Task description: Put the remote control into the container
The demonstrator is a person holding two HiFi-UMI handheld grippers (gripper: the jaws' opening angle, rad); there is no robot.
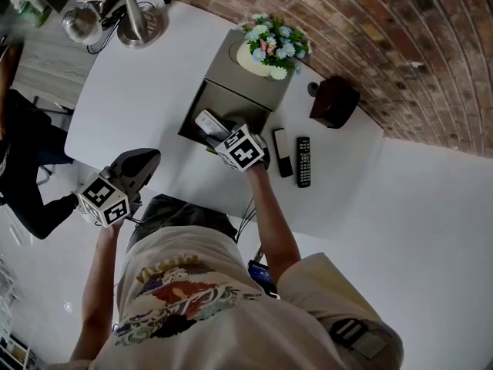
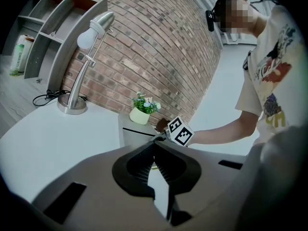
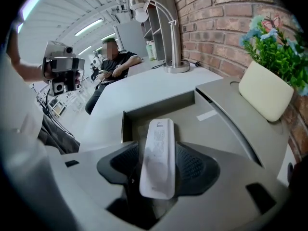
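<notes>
A white remote control (image 3: 158,158) lies lengthwise between the pads of my right gripper (image 3: 161,165), which is shut on it. In the head view this remote (image 1: 209,123) hangs over the near edge of the open grey container (image 1: 202,99), with the right gripper (image 1: 223,139) just behind it. The container's open compartment (image 3: 144,117) shows straight ahead below the remote's tip. My left gripper (image 1: 142,160) is held off the table's near left edge, apart from everything. Its jaws (image 2: 155,146) meet at the tips with nothing between them.
Two more remotes lie on the white table right of the container: a dark and white one (image 1: 283,153) and a black one (image 1: 303,161). A flower pot (image 1: 269,52) stands on the container's raised part. A brown object (image 1: 333,101) and a desk lamp (image 1: 139,18) stand further off.
</notes>
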